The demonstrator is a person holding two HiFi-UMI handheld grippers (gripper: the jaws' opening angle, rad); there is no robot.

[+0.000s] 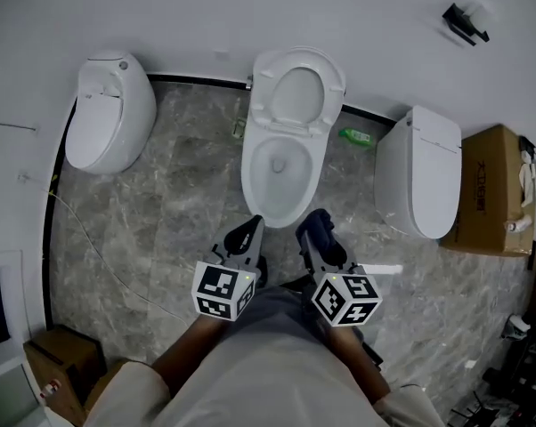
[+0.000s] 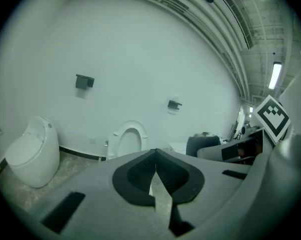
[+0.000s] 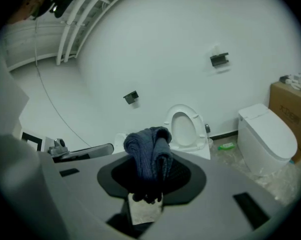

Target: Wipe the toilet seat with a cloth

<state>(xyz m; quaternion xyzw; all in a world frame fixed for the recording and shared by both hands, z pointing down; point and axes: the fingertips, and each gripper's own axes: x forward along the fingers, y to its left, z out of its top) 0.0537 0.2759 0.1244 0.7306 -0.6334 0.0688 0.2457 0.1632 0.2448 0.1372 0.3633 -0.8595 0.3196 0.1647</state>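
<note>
The middle toilet (image 1: 281,172) stands open, its white seat (image 1: 295,92) raised against the wall; the same raised seat (image 3: 184,129) faces me in the right gripper view, and the seat (image 2: 128,140) shows in the left gripper view too. My right gripper (image 1: 314,227) is shut on a bunched dark blue cloth (image 3: 150,156), held just short of the bowl's front rim. To its left my left gripper (image 1: 248,234) is shut with nothing between its jaws (image 2: 155,171).
A closed white toilet (image 1: 108,109) stands at the left and another (image 1: 424,172) at the right. A green bottle (image 1: 357,136) lies on the marble floor by the wall. Cardboard boxes (image 1: 491,189) sit at the right and lower left (image 1: 63,358). A cable (image 1: 90,238) crosses the floor.
</note>
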